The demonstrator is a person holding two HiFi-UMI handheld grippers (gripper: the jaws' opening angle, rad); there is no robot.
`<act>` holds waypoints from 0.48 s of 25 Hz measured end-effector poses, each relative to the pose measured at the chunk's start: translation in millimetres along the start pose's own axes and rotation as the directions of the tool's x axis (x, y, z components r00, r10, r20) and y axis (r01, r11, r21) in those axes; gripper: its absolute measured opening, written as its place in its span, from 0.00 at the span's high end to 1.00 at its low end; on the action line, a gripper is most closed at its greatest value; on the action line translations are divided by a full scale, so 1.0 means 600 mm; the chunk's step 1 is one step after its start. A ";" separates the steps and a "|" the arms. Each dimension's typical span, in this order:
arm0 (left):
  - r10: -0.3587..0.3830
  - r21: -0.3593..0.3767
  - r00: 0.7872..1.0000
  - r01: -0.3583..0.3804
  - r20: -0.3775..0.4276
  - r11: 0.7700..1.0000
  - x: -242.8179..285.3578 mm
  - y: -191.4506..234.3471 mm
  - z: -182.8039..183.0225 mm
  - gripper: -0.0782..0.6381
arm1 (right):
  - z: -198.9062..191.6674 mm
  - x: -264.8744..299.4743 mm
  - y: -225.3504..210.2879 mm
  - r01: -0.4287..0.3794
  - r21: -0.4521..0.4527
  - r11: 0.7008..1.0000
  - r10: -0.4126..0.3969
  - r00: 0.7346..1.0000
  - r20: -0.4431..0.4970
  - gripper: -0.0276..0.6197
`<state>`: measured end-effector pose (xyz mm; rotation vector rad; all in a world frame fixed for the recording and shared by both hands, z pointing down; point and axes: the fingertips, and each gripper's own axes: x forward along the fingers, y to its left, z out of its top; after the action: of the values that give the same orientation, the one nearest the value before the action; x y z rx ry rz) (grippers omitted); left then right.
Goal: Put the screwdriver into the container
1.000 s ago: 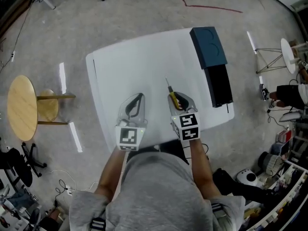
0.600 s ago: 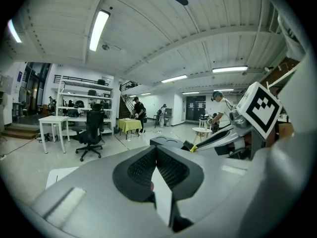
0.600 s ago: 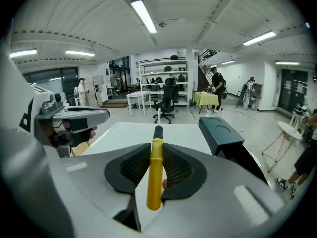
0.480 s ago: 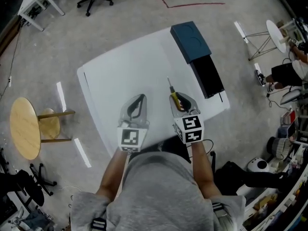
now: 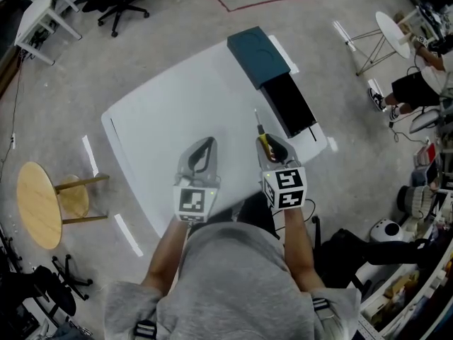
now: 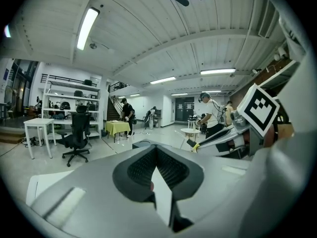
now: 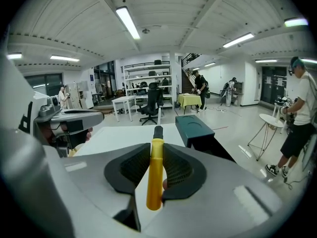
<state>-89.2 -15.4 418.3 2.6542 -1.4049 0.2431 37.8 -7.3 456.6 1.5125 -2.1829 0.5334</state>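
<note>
Reading from the left: left gripper (image 5: 204,146) at lower centre over the near part of the white bench (image 5: 163,112), fingers pressed together on nothing, seemingly held aside because one tool is enough for this job. Just right of it, right gripper (image 5: 272,146), fingers clamped on the yellow handle of the screwdriver (image 5: 263,146), dark collar and thin shaft sticking out beyond the tips and pointing up the frame. Gripped by the handle, probably so the slim end leads the way into the opening. Farther right and higher, near the bench's far right edge, the container (image 5: 289,105): a long black trough, open on top, with a teal block (image 5: 258,55) touching its far end, perhaps the lid, though hard to say. Shaft tip near the trough's near end but short of it, so screwdriver not yet inside. Judged mid-carry: needs a short reach up and right, then lowering lengthwise, since the narrow trough could catch a skewed tool.
</note>
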 end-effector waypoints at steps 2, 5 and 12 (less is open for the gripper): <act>-0.006 -0.003 1.000 0.006 -0.003 1.000 0.012 -0.014 0.001 0.87 | -0.002 -0.004 -0.015 0.004 0.005 1.000 -0.004 1.000 0.003 0.83; -0.017 -0.002 1.000 0.017 -0.003 1.000 0.035 -0.038 0.007 0.87 | 0.000 -0.010 -0.045 0.010 0.008 1.000 -0.010 1.000 0.005 0.83; -0.020 -0.005 1.000 0.020 -0.009 1.000 0.088 -0.094 0.024 0.87 | 0.003 -0.025 -0.123 0.009 0.014 1.000 -0.009 1.000 -0.005 0.83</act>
<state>-11.9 -29.4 412.8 2.6587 -1.3743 0.2485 111.9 -21.1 451.6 1.5262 -2.1722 0.5504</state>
